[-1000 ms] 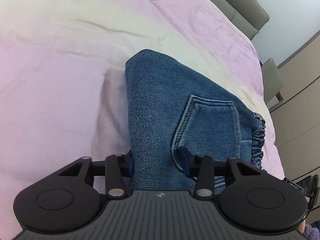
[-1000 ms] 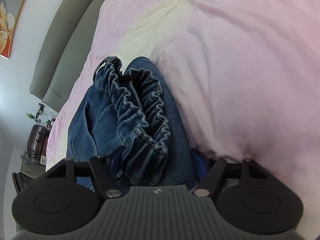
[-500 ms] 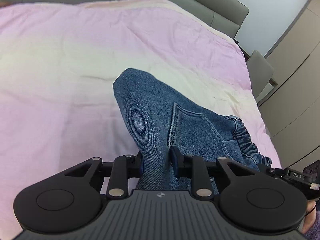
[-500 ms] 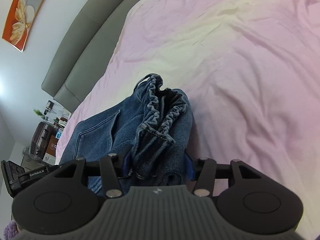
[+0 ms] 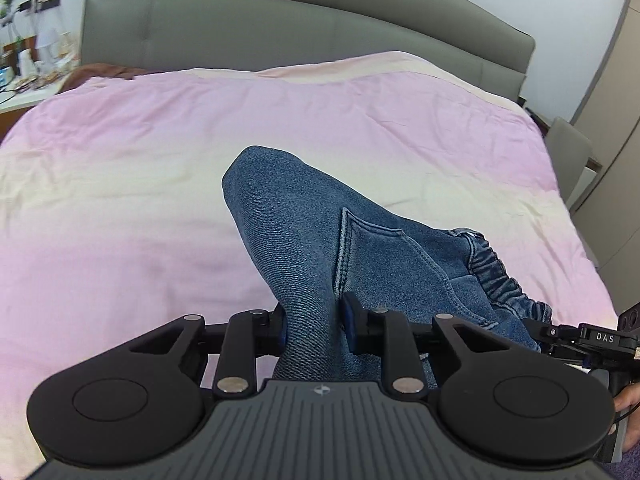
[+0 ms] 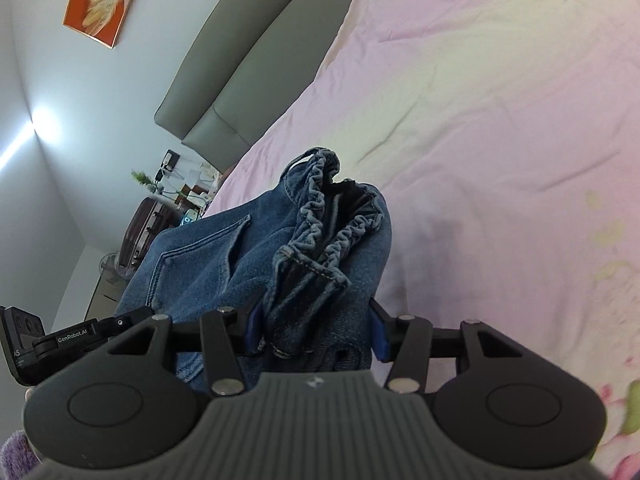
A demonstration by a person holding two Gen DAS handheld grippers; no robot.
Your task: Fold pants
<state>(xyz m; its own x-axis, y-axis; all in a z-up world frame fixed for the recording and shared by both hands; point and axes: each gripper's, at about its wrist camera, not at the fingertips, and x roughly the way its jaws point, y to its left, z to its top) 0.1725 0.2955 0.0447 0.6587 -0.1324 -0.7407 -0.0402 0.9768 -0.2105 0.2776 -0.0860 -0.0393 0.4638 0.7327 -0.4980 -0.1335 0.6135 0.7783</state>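
Blue denim pants (image 5: 320,232) with a back pocket and an elastic waistband hang lifted above the pink bed. My left gripper (image 5: 314,320) is shut on a fold of the denim beside the pocket. In the right wrist view the pants (image 6: 208,264) bunch up, with the gathered waistband (image 6: 320,216) on top. My right gripper (image 6: 316,332) is shut on the waistband end of the pants. The other gripper shows at the edge of each view, close alongside.
The pink and cream bedsheet (image 5: 160,152) spreads wide below. A grey padded headboard (image 5: 304,32) stands at the far end. A bedside table with clutter (image 5: 28,64) is at the left, and cabinets (image 5: 616,160) stand at the right.
Both grippers have risen and tilted up with the pants, so the headboard and wall now show. The left jaws have closed tighter on the denim.
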